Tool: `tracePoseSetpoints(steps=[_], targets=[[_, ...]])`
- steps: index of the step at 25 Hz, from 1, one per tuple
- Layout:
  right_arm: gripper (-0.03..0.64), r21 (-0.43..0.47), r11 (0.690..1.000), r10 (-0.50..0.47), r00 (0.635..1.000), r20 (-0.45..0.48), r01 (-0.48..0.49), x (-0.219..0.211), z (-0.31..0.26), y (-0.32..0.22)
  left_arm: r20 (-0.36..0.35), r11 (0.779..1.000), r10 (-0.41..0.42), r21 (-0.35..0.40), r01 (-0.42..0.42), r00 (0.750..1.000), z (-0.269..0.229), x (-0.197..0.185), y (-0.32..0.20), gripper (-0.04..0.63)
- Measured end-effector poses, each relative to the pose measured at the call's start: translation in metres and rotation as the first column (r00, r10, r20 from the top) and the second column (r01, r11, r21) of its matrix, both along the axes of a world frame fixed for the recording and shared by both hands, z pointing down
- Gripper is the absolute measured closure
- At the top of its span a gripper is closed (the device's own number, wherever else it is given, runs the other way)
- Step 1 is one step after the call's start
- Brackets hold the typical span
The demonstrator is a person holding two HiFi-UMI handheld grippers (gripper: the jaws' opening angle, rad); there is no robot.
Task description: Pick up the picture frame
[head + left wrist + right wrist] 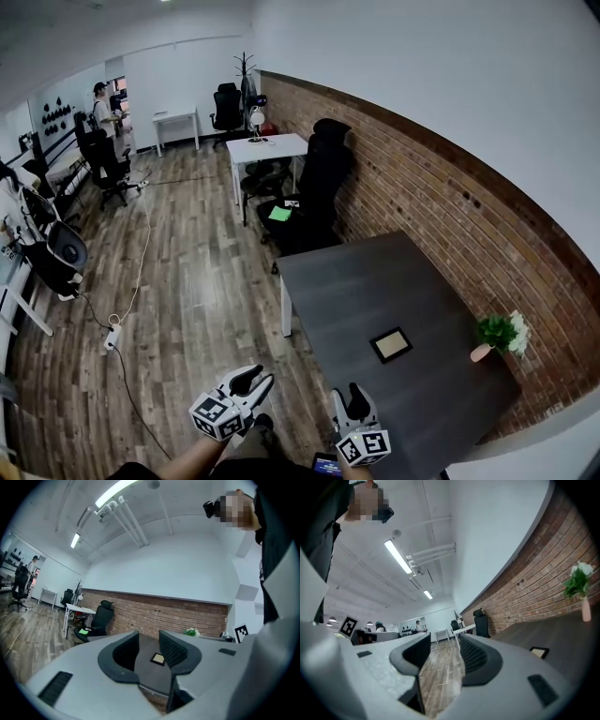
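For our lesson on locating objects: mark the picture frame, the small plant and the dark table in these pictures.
picture frame (391, 344), head view, on its pale middle panel.
plant (497, 331), head view, on its green leaves.
dark table (366, 277), head view, on the bare top beyond the frame.

**Bright, even room light; strong fisheye**

I read the room as bright and flat. Light falls from the ceiling strip lamps (115, 493), which are slightly blown out in both gripper views. The wood floor (187, 291) has a pale sheen, and shadows on the dark table (356, 281) are soft. Both gripper views bow hard at the rim and have black corners. The left gripper (149, 637) and right gripper (444, 639) look soft up close. The head view is slightly grainy.
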State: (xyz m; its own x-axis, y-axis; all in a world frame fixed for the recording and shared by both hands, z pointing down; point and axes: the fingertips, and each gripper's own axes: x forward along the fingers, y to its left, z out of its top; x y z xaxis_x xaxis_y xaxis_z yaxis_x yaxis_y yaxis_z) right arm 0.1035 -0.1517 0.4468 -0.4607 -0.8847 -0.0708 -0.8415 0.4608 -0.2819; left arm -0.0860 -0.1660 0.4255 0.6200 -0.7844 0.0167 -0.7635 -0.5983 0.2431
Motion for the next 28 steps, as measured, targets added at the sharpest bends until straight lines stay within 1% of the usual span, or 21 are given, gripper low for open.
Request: tracePoseSetpoints(steps=[3, 6, 13, 16, 22, 25, 28], targets=[[0.417, 0.004, 1.0, -0.002, 1.0, -0.009, 0.002, -0.004, 0.002, -0.031, -0.007, 1.0, -0.004, -0.003, 0.004, 1.0, 0.008, -0.005, -0.029, 0.466], [0.417, -0.009, 1.0, 0.02, 1.0, -0.009, -0.02, -0.005, 0.005, -0.067, -0.024, 1.0, 0.012, -0.006, -0.012, 1.0, 0.012, -0.005, -0.067, 0.466], [0.417, -0.037, 0.997, 0.069, 0.997, -0.028, -0.07, -0.021, 0.005, -0.152, -0.036, 0.995, 0.1, 0.011, -0.1, 0.994, 0.005, -0.008, -0.169, 0.466], [0.417, -0.035, 0.992, 0.116, 0.993, -0.035, -0.118, -0.03, -0.002, -0.18, -0.041, 0.989, 0.147, 0.015, -0.147, 0.988, 0.001, -0.015, -0.207, 0.466], [0.417, -0.034, 0.964, 0.26, 0.963, -0.065, -0.262, -0.012, -0.001, -0.22, -0.041, 0.963, 0.269, -0.011, -0.269, 0.962, 0.02, -0.003, -0.279, 0.466], [0.417, -0.036, 0.942, 0.329, 0.941, -0.082, -0.333, -0.002, 0.0, -0.233, -0.044, 0.94, 0.339, -0.027, -0.34, 0.94, 0.029, 0.008, -0.307, 0.466], [0.417, -0.059, 0.916, 0.389, 0.916, -0.101, -0.396, 0.011, 0.005, -0.237, -0.052, 0.912, 0.404, -0.054, -0.406, 0.913, 0.038, 0.025, -0.328, 0.466]])
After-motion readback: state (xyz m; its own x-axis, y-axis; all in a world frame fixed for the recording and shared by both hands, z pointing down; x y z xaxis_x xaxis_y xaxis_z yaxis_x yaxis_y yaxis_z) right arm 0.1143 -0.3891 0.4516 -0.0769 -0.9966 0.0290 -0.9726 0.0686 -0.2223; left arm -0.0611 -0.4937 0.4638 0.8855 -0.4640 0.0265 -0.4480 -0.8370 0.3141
